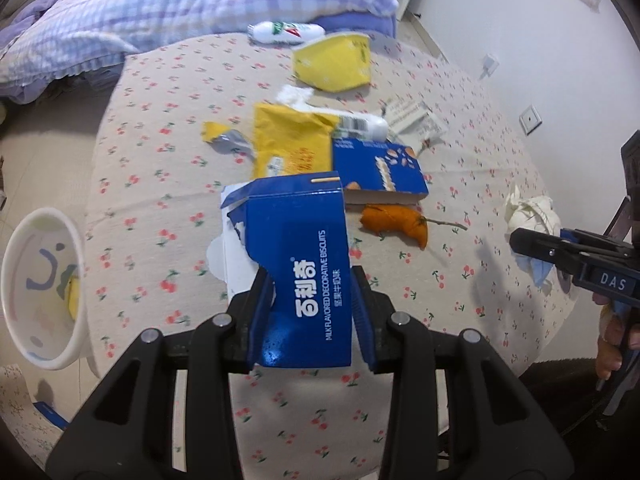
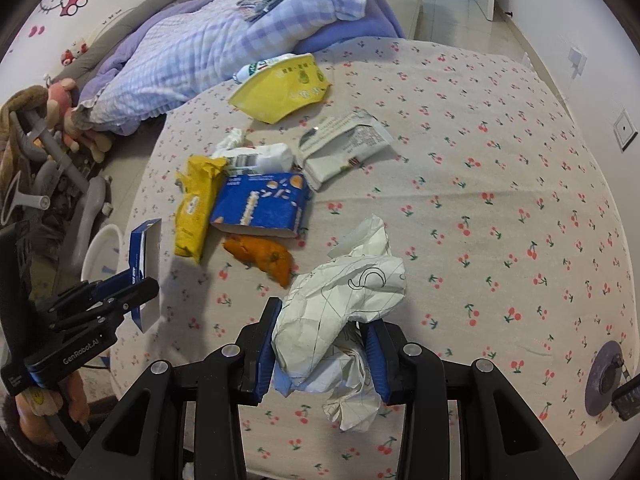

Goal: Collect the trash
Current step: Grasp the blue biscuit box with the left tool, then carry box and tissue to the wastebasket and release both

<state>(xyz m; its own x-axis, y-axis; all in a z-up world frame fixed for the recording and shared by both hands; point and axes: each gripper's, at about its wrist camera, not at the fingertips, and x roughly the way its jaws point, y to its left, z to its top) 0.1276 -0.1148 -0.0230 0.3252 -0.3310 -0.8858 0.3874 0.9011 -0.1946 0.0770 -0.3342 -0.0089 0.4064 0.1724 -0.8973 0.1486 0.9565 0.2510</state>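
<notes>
Here the left tool (image 1: 310, 300) pinches a blue biscuit box (image 1: 298, 264), raised above the bench (image 1: 460, 120) near its left edge. The right tool (image 2: 322, 346) clamps a wad of crumpled paper (image 2: 340, 300) over the near edge, while wrappers and an orange peel (image 2: 262, 258) lie mid-bench.

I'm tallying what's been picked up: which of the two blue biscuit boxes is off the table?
The blue box with white lettering, clamped in the left gripper. The other blue box, printed with biscuits, lies flat on the table beside the yellow wrapper.
</notes>
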